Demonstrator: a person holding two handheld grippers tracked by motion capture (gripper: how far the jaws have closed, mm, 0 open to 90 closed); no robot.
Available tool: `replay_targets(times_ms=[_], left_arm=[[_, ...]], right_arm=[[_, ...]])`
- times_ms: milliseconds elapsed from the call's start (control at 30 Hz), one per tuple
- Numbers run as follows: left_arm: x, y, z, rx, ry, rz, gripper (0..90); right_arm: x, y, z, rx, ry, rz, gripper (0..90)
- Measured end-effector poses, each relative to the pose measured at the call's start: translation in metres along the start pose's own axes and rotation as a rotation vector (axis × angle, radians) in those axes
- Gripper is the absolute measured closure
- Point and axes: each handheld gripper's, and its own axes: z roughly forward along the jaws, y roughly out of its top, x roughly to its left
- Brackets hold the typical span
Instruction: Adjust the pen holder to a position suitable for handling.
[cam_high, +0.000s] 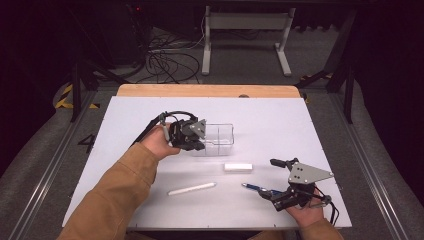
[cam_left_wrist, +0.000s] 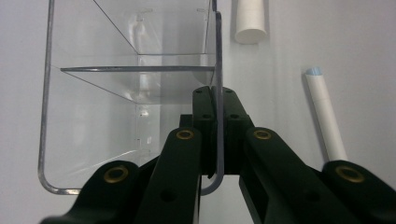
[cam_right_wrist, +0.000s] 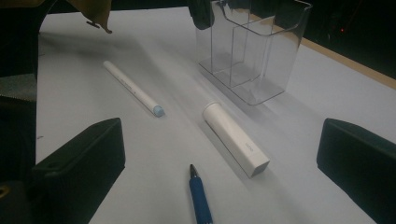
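My left claw (cam_high: 199, 140) is clamped on the near-left wall of the clear organizer (cam_high: 218, 135) at table center to steady it, while my right claw (cam_high: 274, 195) waits apart beside the blue pen (cam_high: 254, 187)

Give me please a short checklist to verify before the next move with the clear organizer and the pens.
1. Left hand-held gripper shut on the clear organizer wall: ok.
2. Organizer upright on the table: ok.
3. Organizer compartments hold nothing: ok.
4. Right hand-held gripper open, jaws wide: ok.
5. Blue pen lies between the right jaws, not gripped: ok.
6. White pen and white stick lie apart from the organizer: ok.
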Motion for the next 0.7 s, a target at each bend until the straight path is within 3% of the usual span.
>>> replay_targets(times_ms=[267,533,700], left_arm=[[0.004,0.002,0.013,0.034,-0.029,0.023,88.0],[0.007,-0.002,0.015,0.038,-0.051,-0.021,87.9],[0.008,-0.002,0.014,0.040,-0.054,-0.029,87.6]], right_arm=[[0.000,0.000,0.000,-0.002,0.004,0.000,1.5],[0.000,-0.001,0.000,-0.002,0.007,0.001,1.5],[0.000,-0.001,0.001,0.000,0.008,0.001,1.5]])
